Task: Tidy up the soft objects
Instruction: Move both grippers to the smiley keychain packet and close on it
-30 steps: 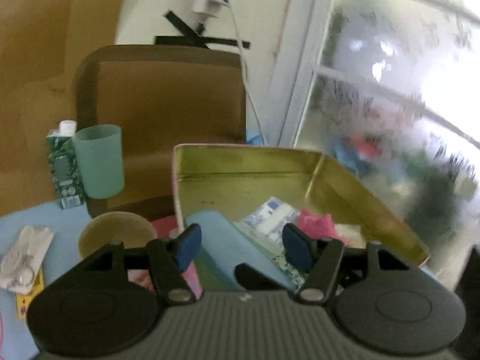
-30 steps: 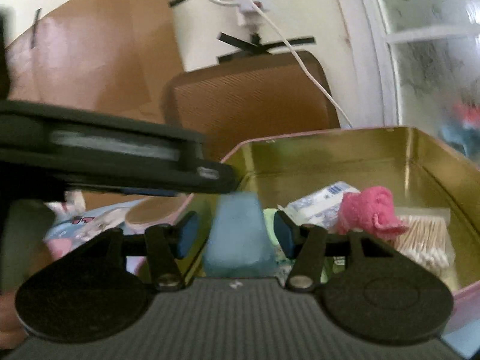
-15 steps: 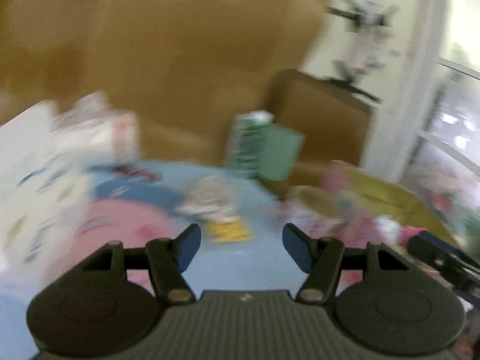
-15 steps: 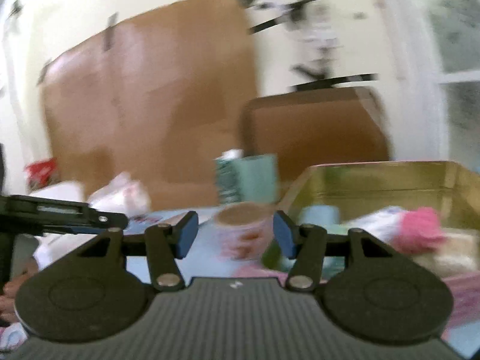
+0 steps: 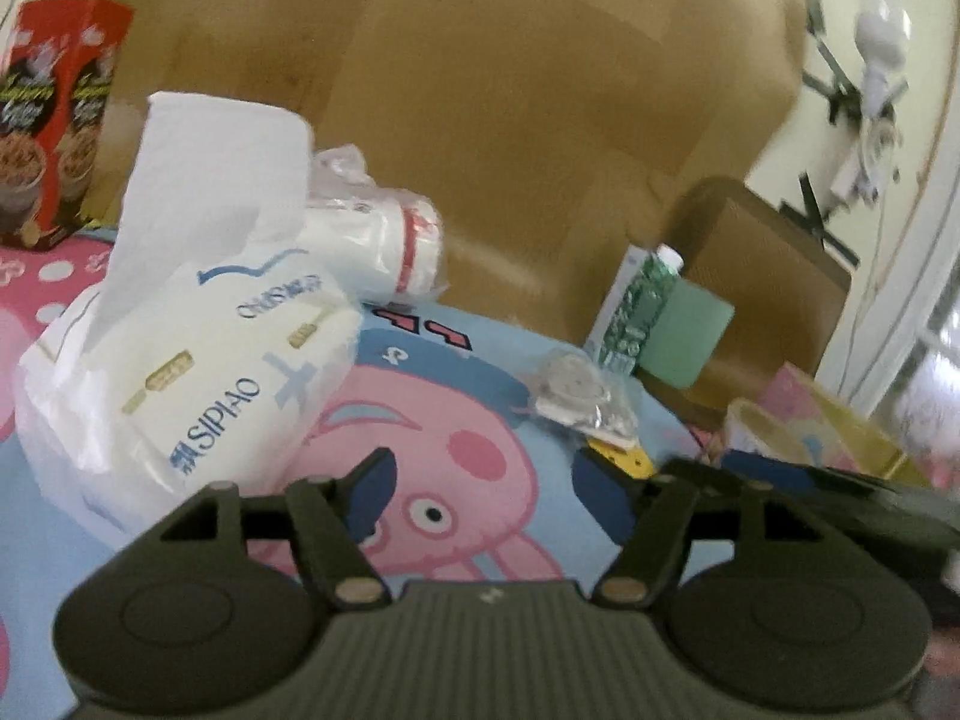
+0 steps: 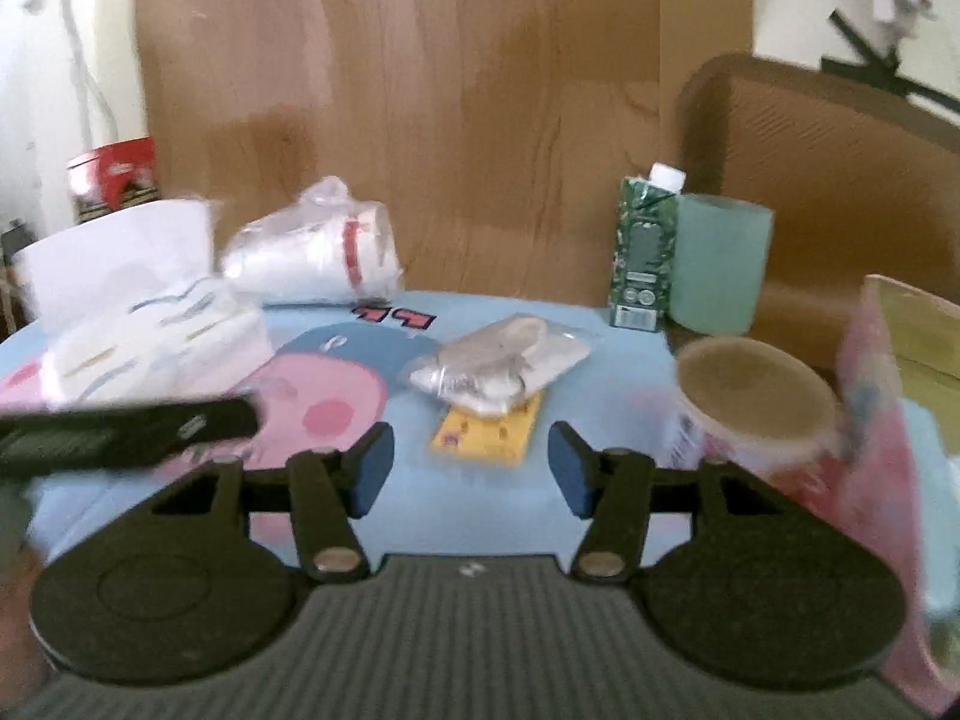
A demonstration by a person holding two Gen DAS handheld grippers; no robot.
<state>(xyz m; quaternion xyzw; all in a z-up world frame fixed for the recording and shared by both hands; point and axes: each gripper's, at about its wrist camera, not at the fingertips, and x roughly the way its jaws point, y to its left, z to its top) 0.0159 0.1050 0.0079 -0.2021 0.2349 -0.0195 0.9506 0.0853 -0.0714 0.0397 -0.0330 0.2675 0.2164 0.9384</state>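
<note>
Both grippers empty over the cartoon tablecloth (image 6: 492, 306).
Left gripper (image 5: 483, 489) and right gripper (image 6: 471, 471): jaws apart, just opened wider, nothing between. Tissue pack (image 5: 198, 360) lies left of left gripper; small clear bag (image 6: 498, 369) ahead of right.

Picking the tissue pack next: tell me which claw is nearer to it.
Left. The left claw sits just right of the tissue pack, almost beside it. The right claw is farther right, facing the small clear bag.
</note>
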